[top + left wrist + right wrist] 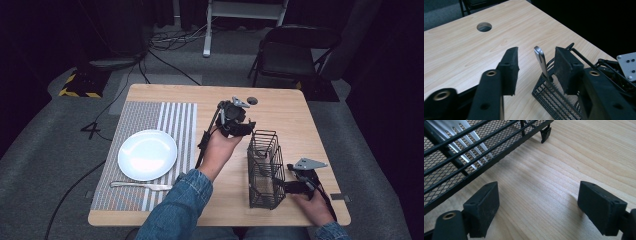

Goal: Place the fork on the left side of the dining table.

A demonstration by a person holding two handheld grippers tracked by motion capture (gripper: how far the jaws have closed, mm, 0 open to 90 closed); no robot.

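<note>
A black wire cutlery basket [265, 195] stands on the right half of the wooden table. A silver fork stands in it: its handle [540, 58] rises out of the basket [549, 100], and its tines [461, 142] show through the mesh. My left gripper [248, 129] hovers at the basket's far end. In the left gripper view it [537, 67] is open around the handle, which sits closer to the right jaw without touching either. My right gripper [286, 179] is low beside the basket's right wall [454, 182], open [541, 205] over bare wood.
A striped placemat [180, 120] on the left carries a white plate [147, 154] and a silver piece of cutlery [142, 185] near the front edge. A cable hole [252, 100] marks the far side of the table. A folding chair [295, 50] stands beyond it.
</note>
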